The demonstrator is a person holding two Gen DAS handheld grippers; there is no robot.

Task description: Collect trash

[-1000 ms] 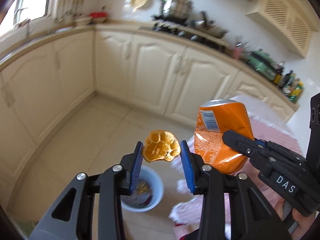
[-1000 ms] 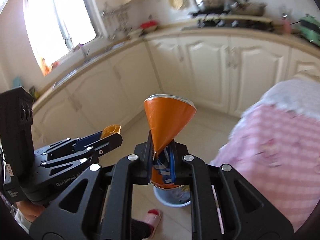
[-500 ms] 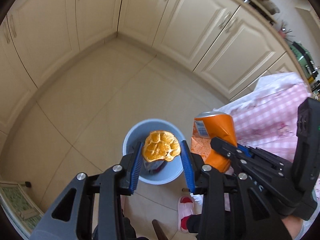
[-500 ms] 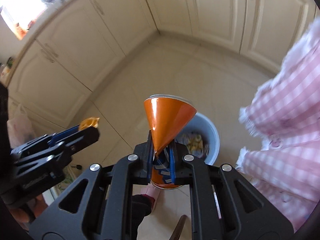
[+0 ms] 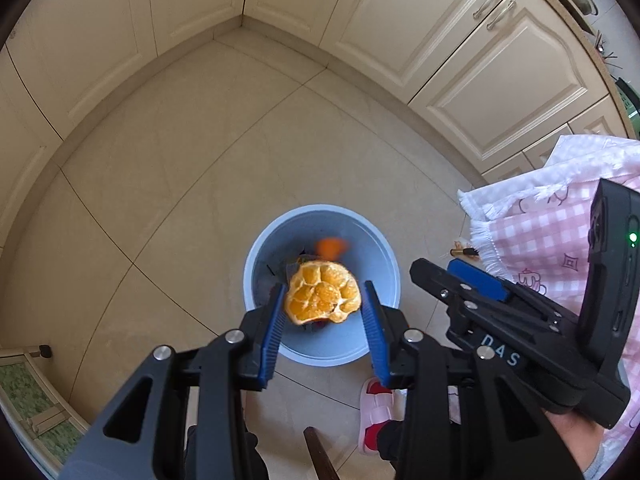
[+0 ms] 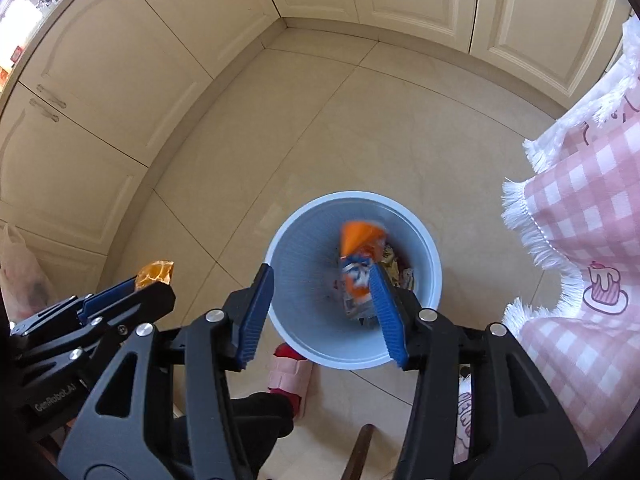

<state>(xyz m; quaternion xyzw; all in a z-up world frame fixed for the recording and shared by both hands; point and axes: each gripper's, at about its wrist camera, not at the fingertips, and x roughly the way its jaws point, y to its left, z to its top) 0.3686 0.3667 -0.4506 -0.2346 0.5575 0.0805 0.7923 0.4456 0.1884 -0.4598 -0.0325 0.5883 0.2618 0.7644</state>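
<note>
1. Step in hand: disposal into the blue bin [image 6: 432, 264]. Both grippers hang above its mouth.
2. Right gripper [image 6: 324, 312]: jaws opening, nothing clamped. The orange can [image 6: 360, 260] is blurred, inside the bin's rim and below the pads, seemingly in free fall, next to the right-hand pad in the right wrist view.
3. Left gripper [image 5: 323, 304]: clamped on the orange peel [image 5: 323, 298], held over the bin's near half.
4. Next move, in my judgement: part the left jaws while above the bin so the peel drops inside.
5. Pink checked cloth [image 6: 580, 216] hangs right of the bin, clear of it.
</note>
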